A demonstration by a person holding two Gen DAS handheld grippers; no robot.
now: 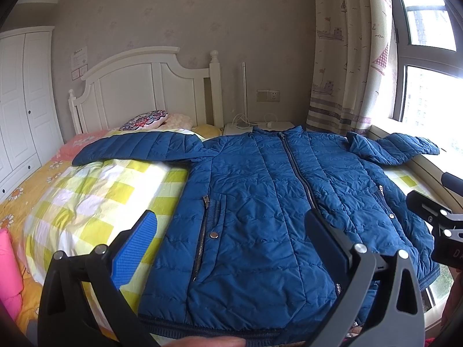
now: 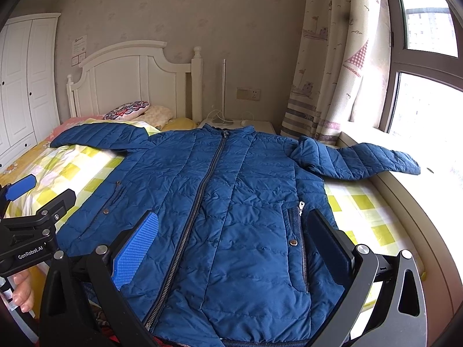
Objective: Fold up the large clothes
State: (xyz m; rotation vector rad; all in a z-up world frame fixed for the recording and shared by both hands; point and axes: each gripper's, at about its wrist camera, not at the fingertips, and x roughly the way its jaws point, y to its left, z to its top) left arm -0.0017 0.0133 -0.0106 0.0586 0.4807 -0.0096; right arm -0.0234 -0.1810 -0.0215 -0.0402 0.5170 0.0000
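A blue quilted puffer jacket [image 1: 260, 202] lies front up and zipped on the bed, sleeves spread out to both sides; it also shows in the right wrist view [image 2: 220, 202]. My left gripper [image 1: 231, 225] is open and empty, held above the jacket's lower left part near the hem. My right gripper [image 2: 231, 228] is open and empty above the jacket's lower middle, its fingers either side of the zipper and right pocket. The right gripper shows at the edge of the left wrist view [image 1: 434, 217], and the left gripper at the left of the right wrist view [image 2: 29, 202].
The bed has a yellow checked quilt [image 1: 101, 196], pillows [image 1: 144, 120] and a white headboard [image 1: 139, 86]. A white nightstand [image 1: 246, 128] stands behind the collar. A window ledge [image 2: 405, 190] runs along the right, under the right sleeve. A white wardrobe [image 1: 20, 101] is at left.
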